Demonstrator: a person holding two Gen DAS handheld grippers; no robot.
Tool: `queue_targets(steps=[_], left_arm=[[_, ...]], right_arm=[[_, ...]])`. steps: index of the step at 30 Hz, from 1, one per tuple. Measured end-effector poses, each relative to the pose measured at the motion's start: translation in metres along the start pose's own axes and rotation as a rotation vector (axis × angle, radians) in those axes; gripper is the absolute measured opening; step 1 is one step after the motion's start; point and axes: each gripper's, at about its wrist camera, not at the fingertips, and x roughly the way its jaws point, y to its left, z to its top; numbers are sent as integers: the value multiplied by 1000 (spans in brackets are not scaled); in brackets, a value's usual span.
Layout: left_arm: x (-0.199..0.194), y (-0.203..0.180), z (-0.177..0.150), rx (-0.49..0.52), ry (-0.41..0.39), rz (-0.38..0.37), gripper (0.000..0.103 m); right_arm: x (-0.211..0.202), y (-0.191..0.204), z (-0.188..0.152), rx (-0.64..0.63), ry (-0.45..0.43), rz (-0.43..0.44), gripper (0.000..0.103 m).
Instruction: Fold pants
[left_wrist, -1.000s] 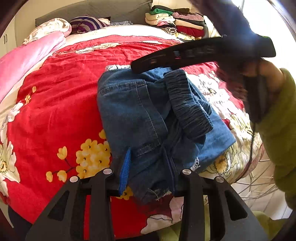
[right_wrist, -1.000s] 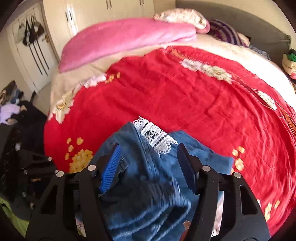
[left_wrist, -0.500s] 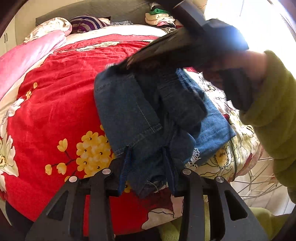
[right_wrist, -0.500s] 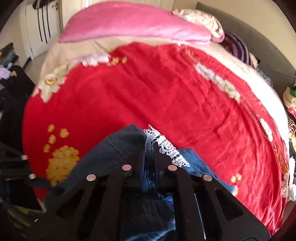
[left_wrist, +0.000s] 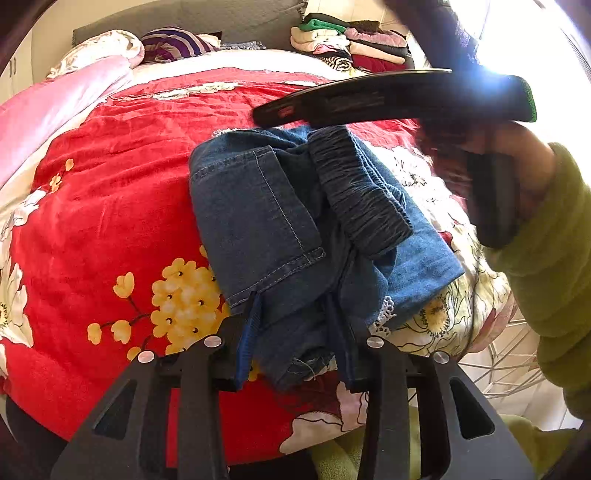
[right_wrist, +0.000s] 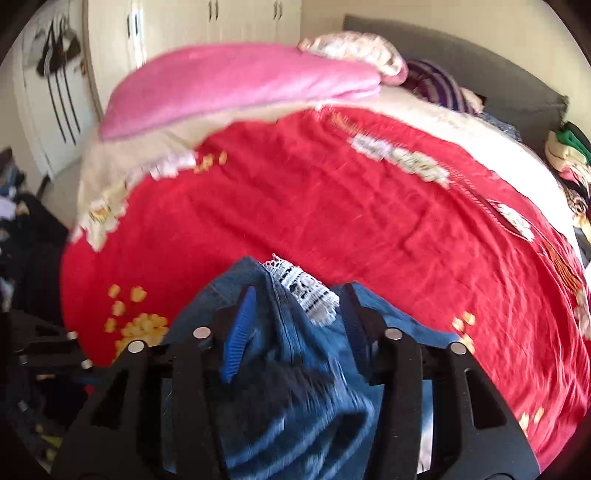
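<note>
The blue denim pants (left_wrist: 280, 221) lie folded in a bundle on the red flowered bedspread (left_wrist: 110, 206), near the bed's near edge. Their dark elastic waistband (left_wrist: 362, 199) lies on top and white lace trim (right_wrist: 303, 291) shows at the far end. My left gripper (left_wrist: 295, 328) is open, its fingers either side of the bundle's near hem. My right gripper (right_wrist: 299, 321) is open above the far end of the pants (right_wrist: 288, 387); it shows from the side in the left wrist view (left_wrist: 354, 99), held by a hand in a green sleeve.
A pink quilt (right_wrist: 236, 85) and pillows lie at the head of the bed. A stack of folded clothes (left_wrist: 351, 40) sits at the far right corner. A white wire basket (left_wrist: 506, 354) stands on the floor to the right. Wardrobe doors (right_wrist: 177, 29) stand behind the bed.
The right gripper was open, shut on the far end of the pants half a second ago, and is open again now. The left gripper stayed open at the near hem.
</note>
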Motion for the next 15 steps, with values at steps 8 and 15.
queue_targets(steps=[8,15], left_arm=[[-14,-3,4,3,-35,31,51],[-27,-4,11,7,-69,58,65]], right_arm=[[-72,-6,-43,33,-127,-61,60],[-115,-1,-96,-4,-173,-133,65]])
